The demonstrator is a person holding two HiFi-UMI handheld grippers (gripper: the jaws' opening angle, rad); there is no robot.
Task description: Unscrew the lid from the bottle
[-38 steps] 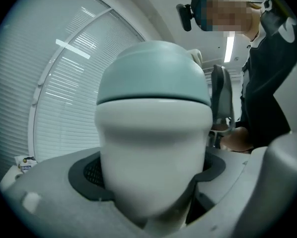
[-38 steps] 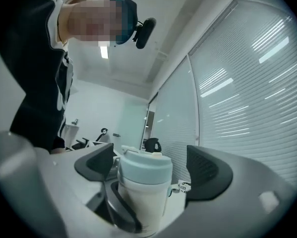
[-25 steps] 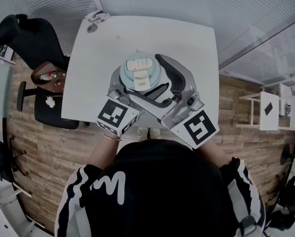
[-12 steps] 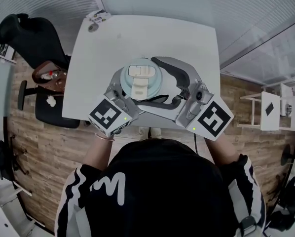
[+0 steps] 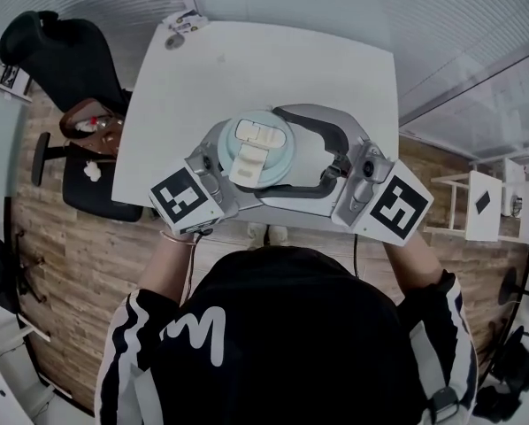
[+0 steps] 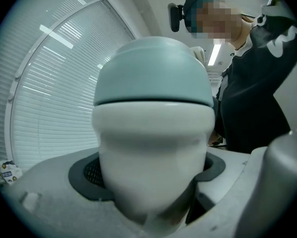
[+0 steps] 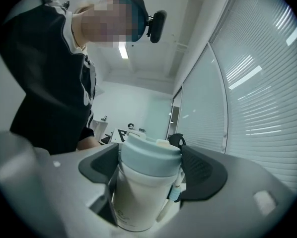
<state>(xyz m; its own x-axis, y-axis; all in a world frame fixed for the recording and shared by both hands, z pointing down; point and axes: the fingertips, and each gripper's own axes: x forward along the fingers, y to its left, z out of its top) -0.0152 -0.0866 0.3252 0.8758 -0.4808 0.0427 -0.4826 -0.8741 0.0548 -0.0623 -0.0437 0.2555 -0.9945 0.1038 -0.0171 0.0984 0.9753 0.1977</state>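
Note:
A white bottle with a pale blue flip-top lid stands upright in the middle of the white table. My left gripper comes in from the lower left. Its dark pads press on the bottle's white body just below the lid, so it is shut on the bottle. My right gripper reaches in from the lower right with its long jaws curved round the top. In the right gripper view its pads flank the blue lid and touch it on both sides above the body.
A black chair with a brown bag stands at the table's left. Small objects lie at the far left corner of the table. A white stand is on the wooden floor to the right. Blinds cover the far wall.
Both grippers have swung round the bottle: the left marker cube has gone left, the right one right and up. The lid's flap now points slightly more to the lower left.

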